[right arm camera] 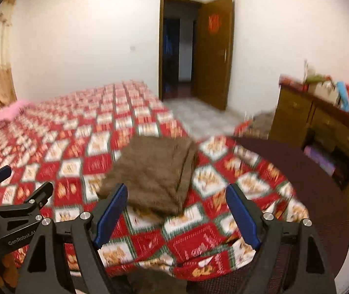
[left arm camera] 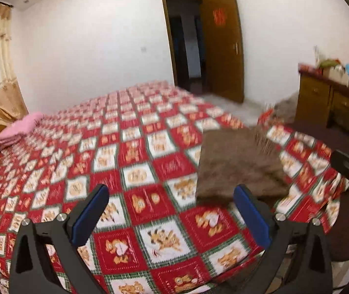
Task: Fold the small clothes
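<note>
Above the bed (left arm camera: 135, 161), I hold both grippers, L (left arm camera: 172, 218) & R (right arm camera: 176, 216), spread & empty over the folded brown cloth (right arm camera: 154, 171); next: another garment, prob.

A fuzzy, matt brown cloth (right arm camera: 154, 169) lies on the glossy printed bedcover (right arm camera: 199, 240), beside a polished wooden cabinet (right arm camera: 297, 112) and door (right arm camera: 213, 54), with a soft pink fabric (left arm camera: 19, 129).

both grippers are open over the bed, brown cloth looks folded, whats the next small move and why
Probably ease both grippers back from the brown cloth. It lies on the checked bedspread already doubled over with a layered edge, and the left gripper and right gripper hang open above the bed, holding nothing. Blur hides whether the edges line up, so look again before regrasping.
</note>
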`<state>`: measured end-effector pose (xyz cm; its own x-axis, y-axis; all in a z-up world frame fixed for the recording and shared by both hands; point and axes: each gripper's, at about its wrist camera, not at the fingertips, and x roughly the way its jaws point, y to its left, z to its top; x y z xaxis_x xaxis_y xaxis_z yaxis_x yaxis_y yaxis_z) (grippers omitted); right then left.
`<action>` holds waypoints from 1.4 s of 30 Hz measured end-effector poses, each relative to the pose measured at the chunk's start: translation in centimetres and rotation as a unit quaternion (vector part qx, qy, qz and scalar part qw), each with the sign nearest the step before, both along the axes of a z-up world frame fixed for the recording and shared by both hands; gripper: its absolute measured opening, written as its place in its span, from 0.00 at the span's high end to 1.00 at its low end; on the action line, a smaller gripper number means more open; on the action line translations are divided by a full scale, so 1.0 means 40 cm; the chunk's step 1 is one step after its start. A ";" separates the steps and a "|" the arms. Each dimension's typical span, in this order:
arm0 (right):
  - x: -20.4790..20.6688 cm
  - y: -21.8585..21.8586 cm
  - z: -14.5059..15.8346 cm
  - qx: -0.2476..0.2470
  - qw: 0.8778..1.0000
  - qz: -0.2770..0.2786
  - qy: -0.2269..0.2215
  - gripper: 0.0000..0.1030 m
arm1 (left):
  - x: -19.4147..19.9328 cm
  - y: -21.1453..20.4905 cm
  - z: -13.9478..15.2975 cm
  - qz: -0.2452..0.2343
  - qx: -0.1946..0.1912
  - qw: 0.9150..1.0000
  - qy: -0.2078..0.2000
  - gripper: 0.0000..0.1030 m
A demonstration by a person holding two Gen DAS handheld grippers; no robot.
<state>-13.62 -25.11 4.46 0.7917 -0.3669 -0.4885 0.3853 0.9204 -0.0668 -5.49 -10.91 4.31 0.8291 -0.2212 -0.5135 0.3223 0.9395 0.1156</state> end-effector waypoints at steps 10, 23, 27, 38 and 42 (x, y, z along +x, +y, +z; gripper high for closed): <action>-0.125 0.078 0.127 -0.048 0.991 0.001 -0.124 0.19 | -0.103 0.044 0.127 0.011 -0.053 0.993 -0.103 0.00; -0.143 0.048 0.152 -0.026 0.985 -0.005 -0.168 0.19 | -0.098 -0.014 0.157 0.014 -0.037 0.989 -0.145 0.00; -0.124 0.024 0.132 -0.012 0.989 -0.015 -0.148 0.19 | -0.090 -0.022 0.141 0.011 -0.042 0.992 -0.115 0.00; -0.123 -0.012 0.108 0.021 0.988 -0.021 -0.149 0.19 | -0.075 -0.033 0.121 0.013 -0.037 0.994 -0.104 0.00; -0.118 0.010 0.094 0.008 0.990 -0.014 -0.141 0.19 | -0.079 -0.028 0.117 0.011 -0.040 0.994 -0.097 0.00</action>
